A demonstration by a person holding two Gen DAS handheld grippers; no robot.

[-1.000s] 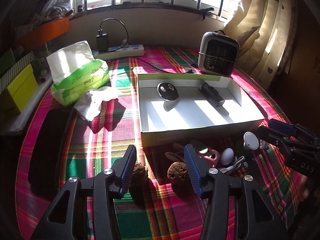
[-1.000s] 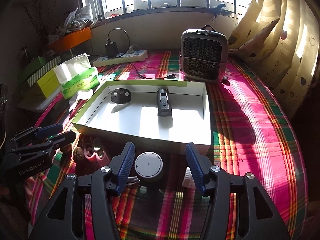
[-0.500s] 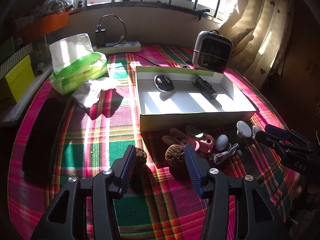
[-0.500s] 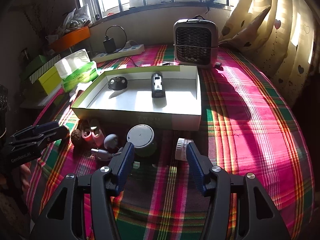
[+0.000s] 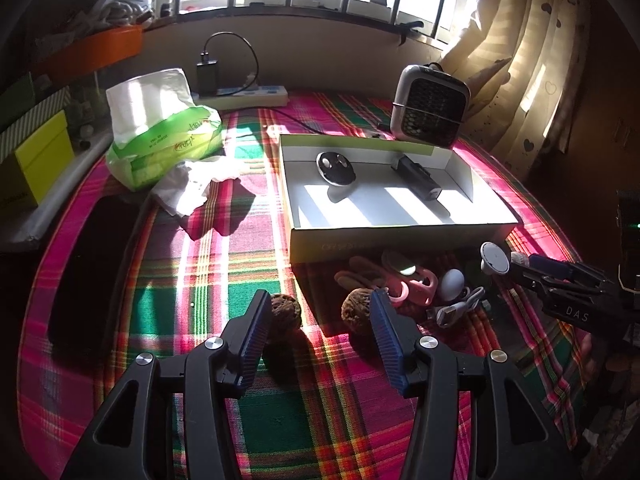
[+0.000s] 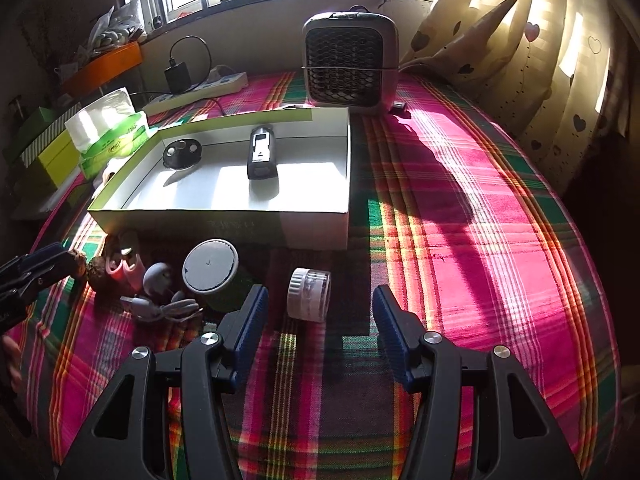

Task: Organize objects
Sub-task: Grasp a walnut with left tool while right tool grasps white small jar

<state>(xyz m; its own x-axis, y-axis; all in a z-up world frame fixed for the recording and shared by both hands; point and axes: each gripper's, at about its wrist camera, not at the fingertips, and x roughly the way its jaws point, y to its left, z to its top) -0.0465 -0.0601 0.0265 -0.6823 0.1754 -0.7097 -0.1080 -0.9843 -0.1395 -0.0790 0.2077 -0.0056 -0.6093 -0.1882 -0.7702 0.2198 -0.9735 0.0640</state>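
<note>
Nearest the R cam, the right gripper (image 6: pixel 320 316) is seen wide open w/ nothing held; a small clear jar (image 6: pixel 309 294) w/ a white cap lies on its side just ahead of the gap, untouched. In the L cam, the left gripper (image 5: pixel 320 320) is likewise wide open and empty. One walnut (image 5: pixel 285 313) sits just beside its L finger, a second walnut (image 5: pixel 357 310) just beside its R finger; neither is pinched.

Just beyond, in front of the box, the unsorted pile is seen on the plaid cloth (image 6: pixel 460 240): a pink clip-like item (image 5: pixel 404 280), a small grey egg-shaped thing (image 5: pixel 453 283), a grey cable (image 6: pixel 160 307) and a green can (image 6: pixel 214 274) w/ a grey lid. All are outside the box, near its front wall.

Further back, the white box (image 5: pixel 400 236) is seen open-topped, w/ only two items inside: a round black disc (image 5: pixel 335 167) at the back L and a dark oblong device (image 5: pixel 418 176) to its R, well apart. Most of the floor is bare.

Judged progress: early, approx. two items stowed, roughly seven left outside. Next pick is prob. the jar for the R side and a walnut for the L.

Farthest back, a tissue pack (image 5: pixel 160 132), a power strip (image 5: pixel 252 96) and a small heater (image 6: pixel 351 63) are seen, presumably not part of the sort.
</note>
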